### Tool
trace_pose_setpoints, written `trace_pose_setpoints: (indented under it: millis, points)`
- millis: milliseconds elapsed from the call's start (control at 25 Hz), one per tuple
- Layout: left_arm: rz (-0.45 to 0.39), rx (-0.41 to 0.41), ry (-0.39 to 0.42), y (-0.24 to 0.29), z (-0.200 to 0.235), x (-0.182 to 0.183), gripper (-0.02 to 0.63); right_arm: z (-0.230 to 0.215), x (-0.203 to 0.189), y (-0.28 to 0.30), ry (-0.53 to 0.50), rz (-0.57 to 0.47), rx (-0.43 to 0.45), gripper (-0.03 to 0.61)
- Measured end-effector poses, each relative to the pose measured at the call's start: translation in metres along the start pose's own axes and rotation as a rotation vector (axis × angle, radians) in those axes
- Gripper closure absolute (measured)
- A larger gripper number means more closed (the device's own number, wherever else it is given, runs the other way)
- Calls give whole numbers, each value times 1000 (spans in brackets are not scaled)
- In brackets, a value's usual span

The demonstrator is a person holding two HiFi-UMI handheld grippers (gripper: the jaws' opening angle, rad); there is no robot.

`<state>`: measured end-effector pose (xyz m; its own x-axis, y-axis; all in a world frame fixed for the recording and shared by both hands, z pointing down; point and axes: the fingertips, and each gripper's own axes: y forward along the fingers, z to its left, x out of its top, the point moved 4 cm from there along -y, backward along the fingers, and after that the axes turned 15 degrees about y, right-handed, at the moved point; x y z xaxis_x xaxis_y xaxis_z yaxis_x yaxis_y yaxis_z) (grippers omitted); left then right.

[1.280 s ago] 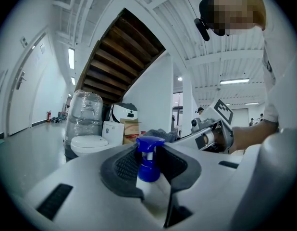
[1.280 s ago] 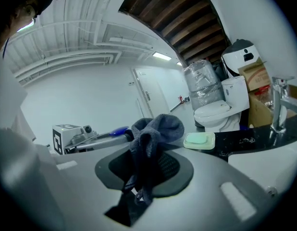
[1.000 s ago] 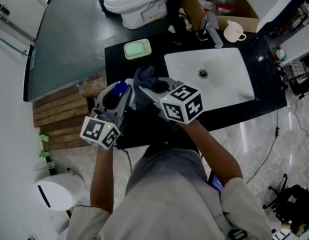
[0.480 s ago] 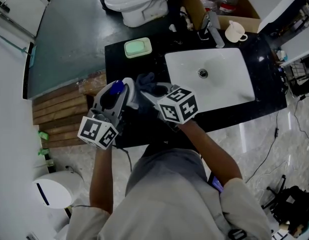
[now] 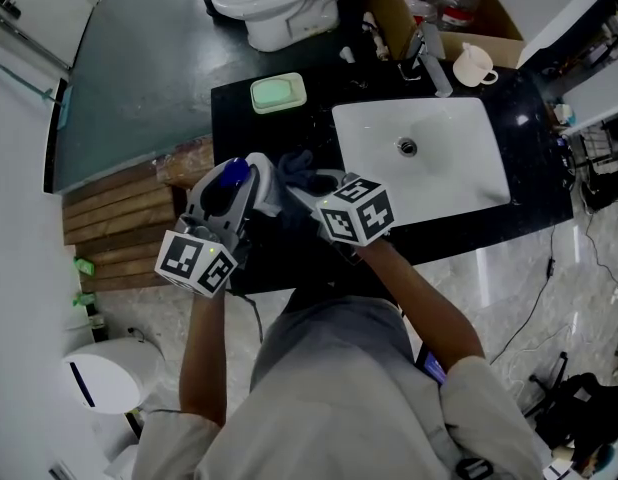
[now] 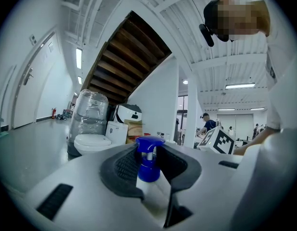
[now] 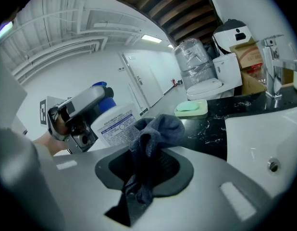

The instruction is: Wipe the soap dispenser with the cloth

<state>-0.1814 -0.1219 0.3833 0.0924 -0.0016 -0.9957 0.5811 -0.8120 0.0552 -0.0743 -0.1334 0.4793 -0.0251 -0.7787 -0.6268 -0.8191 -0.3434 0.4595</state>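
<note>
Left: the left gripper [image 6: 149, 173] is clamped across the body of the soap dispenser [image 6: 149, 163], a white plastic pump bottle with a blue head. It is held in the air over the left part of the black counter [image 5: 317, 133]. Centre: the right gripper [image 7: 147, 163] is closed on a bunched dark grey-blue cloth [image 7: 158, 128], whose free fold lies just beside the bottle's labelled side; contact cannot be confirmed. Right: a green soap dish [image 7: 191, 108], the white sink [image 7: 264, 138] and the faucet [image 7: 272, 66]. The bottle is probably stiff, smooth and fairly light, so it may twist under rubbing. The body below the pump collar is the sound hold, not the pump head. The cloth is soft and limp
</note>
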Motion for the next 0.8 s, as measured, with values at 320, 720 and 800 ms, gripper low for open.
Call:
trace_pose_setpoints:
  millis: [320,720,800]
  points:
    - [-3,-3,6,2,-1,0,518,-7,-14,3,31,32,-14,506]
    - [-1,-18,27,4,-8,0,518,-1,-22,-3,140,49,45,506]
    - [1,-19,33,5,-10,0,518,1,-22,-4,150,61,67,506]
